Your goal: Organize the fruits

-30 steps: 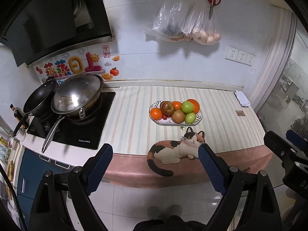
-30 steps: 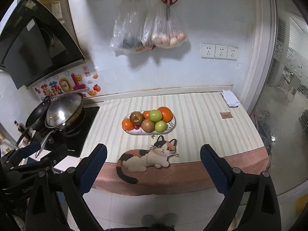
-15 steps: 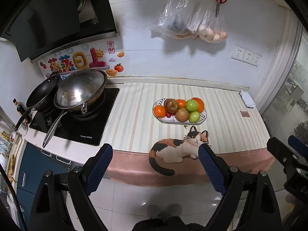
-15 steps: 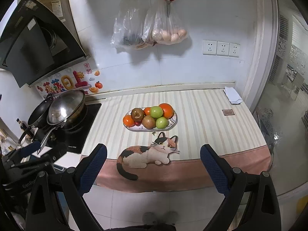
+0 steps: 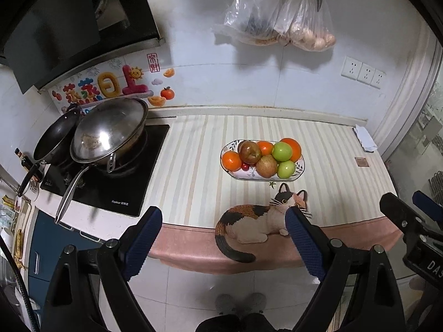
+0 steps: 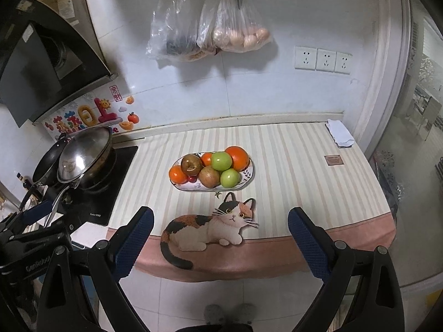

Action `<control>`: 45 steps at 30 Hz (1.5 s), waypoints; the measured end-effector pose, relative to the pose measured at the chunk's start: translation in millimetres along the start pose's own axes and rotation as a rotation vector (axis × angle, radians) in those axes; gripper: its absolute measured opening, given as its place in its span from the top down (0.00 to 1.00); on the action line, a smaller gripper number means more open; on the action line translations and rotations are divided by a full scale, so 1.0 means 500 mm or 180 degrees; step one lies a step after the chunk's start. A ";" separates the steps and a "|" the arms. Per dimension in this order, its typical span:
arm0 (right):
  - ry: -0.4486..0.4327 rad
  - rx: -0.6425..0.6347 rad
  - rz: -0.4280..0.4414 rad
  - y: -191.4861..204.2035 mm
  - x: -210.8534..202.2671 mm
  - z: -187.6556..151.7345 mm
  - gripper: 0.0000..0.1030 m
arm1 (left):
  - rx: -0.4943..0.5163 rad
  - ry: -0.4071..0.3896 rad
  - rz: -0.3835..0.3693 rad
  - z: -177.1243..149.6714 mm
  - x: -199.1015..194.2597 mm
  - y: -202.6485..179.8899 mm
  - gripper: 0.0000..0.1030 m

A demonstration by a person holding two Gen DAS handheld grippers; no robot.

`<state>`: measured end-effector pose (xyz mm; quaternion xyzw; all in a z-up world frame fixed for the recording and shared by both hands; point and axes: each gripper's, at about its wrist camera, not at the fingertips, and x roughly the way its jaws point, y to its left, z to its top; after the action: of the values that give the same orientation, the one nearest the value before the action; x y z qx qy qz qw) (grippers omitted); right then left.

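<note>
Fruit sits piled together on the oval plate [image 6: 250,175] on the striped table [image 6: 299,193], just behind the cat-shaped mat [image 6: 210,228]: oranges [image 6: 236,158], green apples [image 6: 221,161] and brownish fruit [image 6: 209,176], touching one another. None lies loose on the table beside the plate. Left gripper [image 5: 223,232] and right gripper [image 6: 220,231] both hang in front of the mat, off the table's edge, fingers spread wide and empty. Such a heap fits either fruit gathered and finished, or fruit waiting to be sorted elsewhere; no second container shows.
</note>
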<state>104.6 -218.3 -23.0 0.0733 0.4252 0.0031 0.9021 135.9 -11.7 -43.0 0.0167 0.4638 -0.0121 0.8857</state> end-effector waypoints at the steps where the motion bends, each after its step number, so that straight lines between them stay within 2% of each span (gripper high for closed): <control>1: 0.0029 -0.0006 -0.0005 -0.002 0.016 0.005 0.03 | 0.0012 0.0034 0.0008 0.002 0.009 -0.003 0.12; 8: 0.0204 0.0022 -0.0003 -0.009 0.086 0.013 0.03 | 0.0026 0.0211 0.0043 0.007 0.065 -0.013 0.12; 14: 0.0311 0.0040 0.0003 -0.012 0.122 0.011 0.03 | 0.0004 0.0246 0.0040 0.009 0.082 -0.012 0.12; 23: 0.0283 0.0013 0.0012 -0.011 0.122 0.020 0.03 | -0.0059 0.0169 0.0068 0.015 0.078 -0.003 0.11; 25: 0.0276 0.0004 0.0010 -0.011 0.121 0.022 0.03 | -0.0061 0.0160 0.0092 0.014 0.077 -0.003 0.05; 33: 0.0271 0.0010 0.0011 -0.010 0.121 0.023 0.03 | -0.0022 0.0126 0.0143 0.013 0.072 -0.003 0.02; 45: 0.0260 -0.0024 0.0025 -0.013 0.112 0.026 0.03 | -0.0019 0.0045 0.0154 0.018 0.060 -0.003 0.01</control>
<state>149.9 -222.6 -58.7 0.0713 0.4614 0.0112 0.8843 160.5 -14.0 -62.4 0.0253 0.4696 0.0108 0.8825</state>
